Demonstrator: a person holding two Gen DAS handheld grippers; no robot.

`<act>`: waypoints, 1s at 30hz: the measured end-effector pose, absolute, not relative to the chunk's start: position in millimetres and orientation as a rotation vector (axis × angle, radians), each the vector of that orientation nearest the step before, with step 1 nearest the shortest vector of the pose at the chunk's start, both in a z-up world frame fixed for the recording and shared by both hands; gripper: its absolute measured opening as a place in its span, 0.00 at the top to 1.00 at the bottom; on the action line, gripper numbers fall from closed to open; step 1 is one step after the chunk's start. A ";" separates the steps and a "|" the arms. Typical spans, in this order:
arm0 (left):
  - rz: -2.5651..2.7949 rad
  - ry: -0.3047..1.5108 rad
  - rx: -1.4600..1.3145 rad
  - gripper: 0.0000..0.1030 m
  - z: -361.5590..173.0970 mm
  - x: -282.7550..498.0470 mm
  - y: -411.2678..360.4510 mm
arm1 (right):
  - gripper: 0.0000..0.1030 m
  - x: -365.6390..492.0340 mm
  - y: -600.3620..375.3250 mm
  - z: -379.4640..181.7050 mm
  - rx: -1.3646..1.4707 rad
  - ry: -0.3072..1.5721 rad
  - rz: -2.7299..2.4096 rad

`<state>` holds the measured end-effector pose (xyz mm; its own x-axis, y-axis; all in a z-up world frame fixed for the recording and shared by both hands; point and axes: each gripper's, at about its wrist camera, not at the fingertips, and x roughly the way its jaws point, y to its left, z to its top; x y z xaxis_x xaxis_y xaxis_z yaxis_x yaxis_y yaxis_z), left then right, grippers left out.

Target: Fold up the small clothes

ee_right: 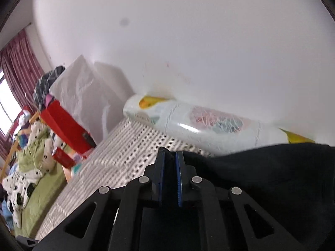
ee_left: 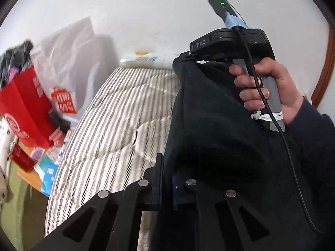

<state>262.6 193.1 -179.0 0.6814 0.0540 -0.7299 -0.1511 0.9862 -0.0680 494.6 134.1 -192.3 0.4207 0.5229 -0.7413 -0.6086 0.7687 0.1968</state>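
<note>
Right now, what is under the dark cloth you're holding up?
Below the hanging dark fabric garment lies the grey-and-white striped quilted mattress. The left gripper and right gripper pinch the cloth. The cloth covers whatever lies directly behind it.

Both wrist views look low and close across the striped mattress [ee_left: 117, 125] [ee_right: 129, 148] toward the white wall [ee_left: 146, 10] [ee_right: 188, 41].

A lived-in home bedroom. A mattress with a grey-and-white striped quilted cover [ee_left: 117, 125] lies against a plain white wall [ee_right: 188, 41]. At the mattress's far end rests a plastic-wrapped pastel pillow [ee_right: 199, 123]. Beside the mattress stand a red paper shopping bag [ee_left: 25, 108], a white plastic bag [ee_left: 69, 62] and green dalmatian-print bedding [ee_right: 35, 159]; past these hang maroon curtains [ee_right: 18, 52].
</note>
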 end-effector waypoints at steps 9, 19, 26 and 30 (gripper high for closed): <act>0.111 0.874 -0.205 0.89 -190.3 263.4 205.1 | 0.84 498.8 163.3 -223.9 -0.188 0.924 0.652; 0.102 0.823 -0.243 0.52 -172.0 240.8 202.8 | 0.59 454.1 47.1 -162.4 -0.177 0.846 0.508; 0.134 0.817 -0.222 0.52 -168.9 273.9 199.9 | 0.59 389.9 -120.1 -163.0 -0.250 0.863 0.159; 0.180 0.868 -0.197 0.52 -182.1 286.9 203.2 | 0.59 357.8 -200.3 -178.2 -0.255 0.894 -0.026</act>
<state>286.9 203.2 -182.1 0.6335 0.0768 -0.7699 -0.2360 0.9668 -0.0978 357.8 -200.3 -178.2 0.6284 -0.1284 -0.7672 -0.0833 0.9695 -0.2305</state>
